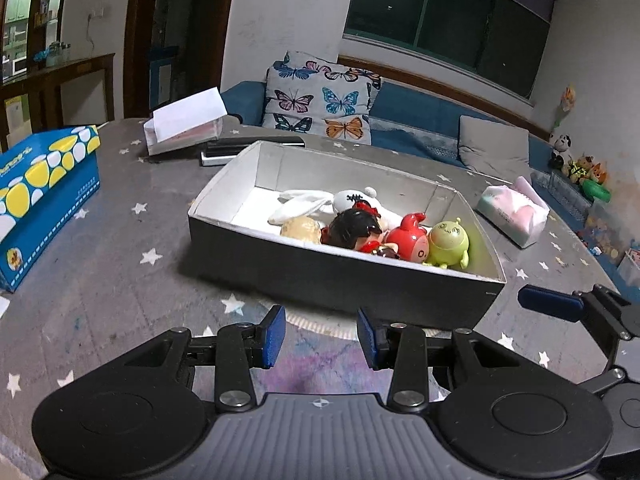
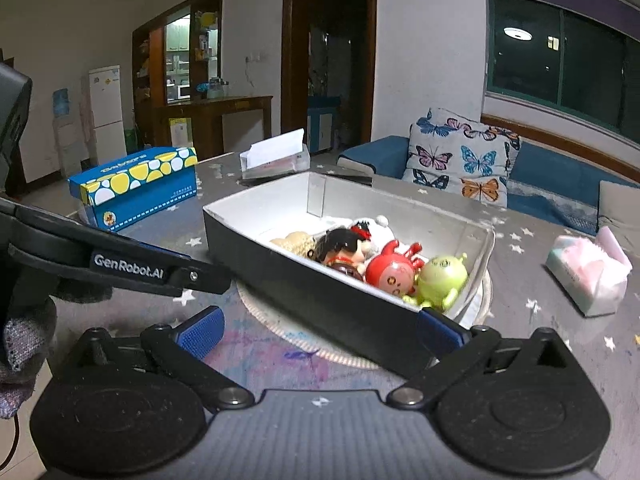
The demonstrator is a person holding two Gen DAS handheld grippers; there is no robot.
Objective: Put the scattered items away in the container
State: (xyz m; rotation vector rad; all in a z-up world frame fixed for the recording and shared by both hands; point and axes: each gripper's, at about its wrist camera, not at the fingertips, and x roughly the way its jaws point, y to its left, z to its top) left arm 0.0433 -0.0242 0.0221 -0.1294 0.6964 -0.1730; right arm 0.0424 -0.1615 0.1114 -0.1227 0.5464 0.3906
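The grey box (image 1: 344,280) is sitting near the middle of the star-patterned table (image 1: 120,272), partly on a pale round mat (image 2: 280,320). Inside it, crowded toward its right end, a green figure (image 1: 447,243), a red figure (image 1: 408,240), a dark-haired doll (image 1: 354,228), a beige toy (image 1: 301,229) and a white plush rabbit (image 1: 304,205) are lying together. The left gripper (image 1: 321,336) is hovering before the box's near wall, jaws parted and empty. The right gripper (image 2: 320,328) is standing wide open, one blue pad (image 2: 440,326) just beside the box's near right corner. Only the right wrist view is showing the mat's outline; only the left view is showing a dark flat device (image 1: 248,148) behind the box. A blue tissue box (image 1: 44,200) is sitting toward the left edge, a pink tissue pack (image 1: 514,210) toward the right.
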